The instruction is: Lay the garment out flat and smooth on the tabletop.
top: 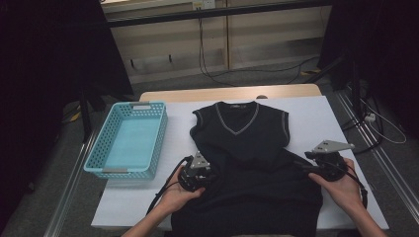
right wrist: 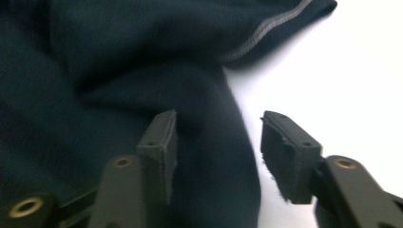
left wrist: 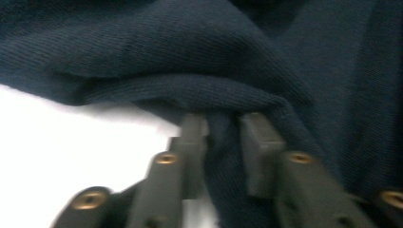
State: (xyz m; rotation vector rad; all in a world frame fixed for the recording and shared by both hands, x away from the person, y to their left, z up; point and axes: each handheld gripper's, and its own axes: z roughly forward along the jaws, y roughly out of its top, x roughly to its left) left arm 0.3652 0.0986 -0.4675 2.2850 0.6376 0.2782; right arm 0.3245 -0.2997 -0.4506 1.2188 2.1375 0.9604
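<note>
On the white tabletop [top: 321, 118] in the high view the dark vest [top: 247, 148] lies mostly flat, its hem bunched near the person; folding seems just begun, and the blue basket [top: 129, 140] waits empty; in the left gripper view the left gripper [left wrist: 223, 137] pinches a fold of cloth; in the right gripper view the right gripper [right wrist: 218, 142] has its fingers spread around the vest's edge, not pressing; the hem is cut off.

**Counter and its load**

I see a counter [top: 316, 106] covered in white, its wooden edge showing at the back. A dark sleeveless sweater [top: 247, 143] lies flat on it; a light-blue basket [top: 106, 148] sits at its left.
</note>
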